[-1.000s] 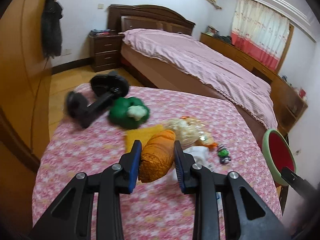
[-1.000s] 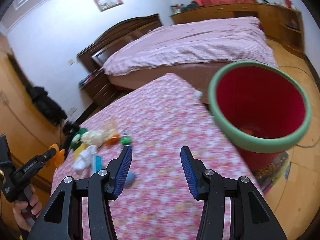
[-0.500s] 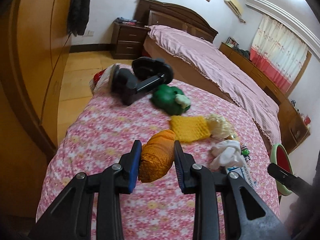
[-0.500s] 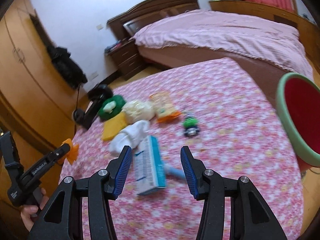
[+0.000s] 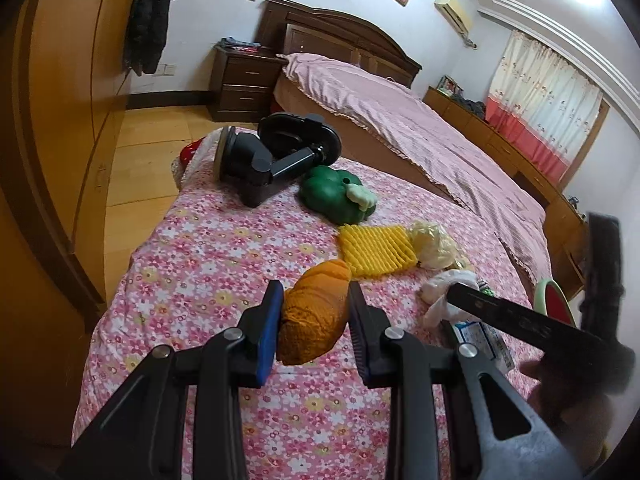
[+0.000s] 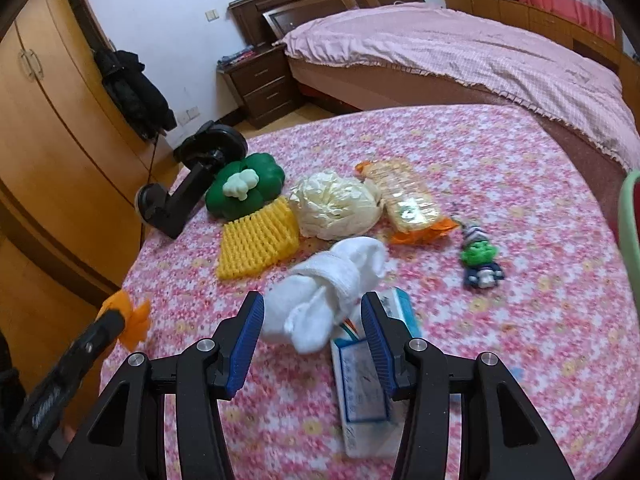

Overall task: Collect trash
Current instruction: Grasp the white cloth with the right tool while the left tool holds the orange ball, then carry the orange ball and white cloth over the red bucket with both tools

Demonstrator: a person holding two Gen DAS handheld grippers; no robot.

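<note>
My left gripper (image 5: 315, 294) is shut on an orange wad of netting (image 5: 316, 320), held just above the flowered tabletop (image 5: 208, 264). It also shows at the lower left of the right wrist view, the left gripper (image 6: 120, 318) with the orange wad (image 6: 138, 320) in it. My right gripper (image 6: 311, 306) is open and hangs over a white crumpled wad (image 6: 332, 280); its pads are not pressing on it. A blue-and-white box (image 6: 366, 384) lies under the right finger. A red bin with a green rim (image 6: 629, 216) stands off the table's right edge.
Beyond the wad lie a yellow foam net (image 6: 258, 240), a pale crumpled bag (image 6: 336, 204), an orange snack wrapper (image 6: 408, 204), a small green figure (image 6: 480, 260), a green plush toy (image 6: 244, 188) and a black suction mount (image 6: 188, 188). A bed and wardrobe surround the table.
My right gripper swung left from beside the red bin across the table to above the white wad, staying open. The left gripper kept the orange wad and drew back toward the table's near left.
</note>
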